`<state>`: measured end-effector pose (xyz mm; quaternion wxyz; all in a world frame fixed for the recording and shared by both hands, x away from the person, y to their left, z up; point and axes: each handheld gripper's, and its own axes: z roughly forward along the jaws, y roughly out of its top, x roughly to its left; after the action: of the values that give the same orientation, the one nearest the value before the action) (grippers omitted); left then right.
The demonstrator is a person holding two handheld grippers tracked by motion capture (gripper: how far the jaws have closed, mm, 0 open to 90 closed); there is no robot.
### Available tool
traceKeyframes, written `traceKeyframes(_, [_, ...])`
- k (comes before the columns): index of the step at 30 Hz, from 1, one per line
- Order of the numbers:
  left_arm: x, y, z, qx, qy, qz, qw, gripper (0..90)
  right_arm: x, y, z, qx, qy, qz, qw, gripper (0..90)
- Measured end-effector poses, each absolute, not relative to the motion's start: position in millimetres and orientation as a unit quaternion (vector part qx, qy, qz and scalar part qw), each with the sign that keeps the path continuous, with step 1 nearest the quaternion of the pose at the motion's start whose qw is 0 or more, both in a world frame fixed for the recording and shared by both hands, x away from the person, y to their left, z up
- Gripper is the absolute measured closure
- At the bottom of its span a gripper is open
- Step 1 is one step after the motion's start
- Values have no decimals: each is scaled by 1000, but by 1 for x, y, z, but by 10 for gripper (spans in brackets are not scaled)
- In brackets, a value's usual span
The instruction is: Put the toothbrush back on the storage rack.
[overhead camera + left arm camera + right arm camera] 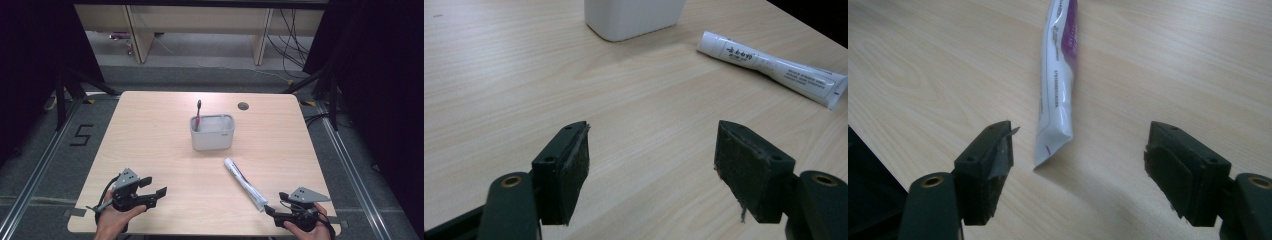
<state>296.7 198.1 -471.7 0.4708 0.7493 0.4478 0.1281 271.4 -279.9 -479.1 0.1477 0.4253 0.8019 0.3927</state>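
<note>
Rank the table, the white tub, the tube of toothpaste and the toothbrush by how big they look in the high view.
1. Table, by far.
2. White tub.
3. Tube of toothpaste: longer than the tub is wide, but much thinner.
4. Toothbrush, partly hidden inside the tub, so its rank is unsure.

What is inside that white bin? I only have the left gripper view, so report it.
Observer: A toothbrush stands in the white bin, at its left end, sticking up above the rim.
Operator: Now give me the right gripper.
Observer: The right gripper sits near the table's near right corner, jaws open.
Operator: State where the tube lies relative to it.
Observer: The toothpaste tube points its crimped end into the mouth of those jaws, untouched by either pad.
</note>
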Motion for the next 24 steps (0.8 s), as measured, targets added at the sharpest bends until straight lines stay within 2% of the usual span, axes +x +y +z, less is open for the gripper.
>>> traceKeyframes(7, [283,201,-481,761,442,128,458,296,270,-276,-473,425,802,397,138,366])
traceKeyframes(8, [282,201,-483,759,444,128,458,296,272,-276,-472,413,806,395,150,395])
traceKeyframes(16, [272,207,-484,760,444,132,456,297,271,-269,-467,409,811,394,137,610])
traceKeyframes(17, [268,209,-485,763,440,131,455,297,273,-269,-467,398,813,397,152,646])
traceKeyframes(22, [260,212,-486,767,439,127,451,286,274,-266,-467,382,822,395,154,747])
traceKeyframes(24, [257,213,-487,768,438,125,450,275,274,-263,-468,383,822,398,139,780])
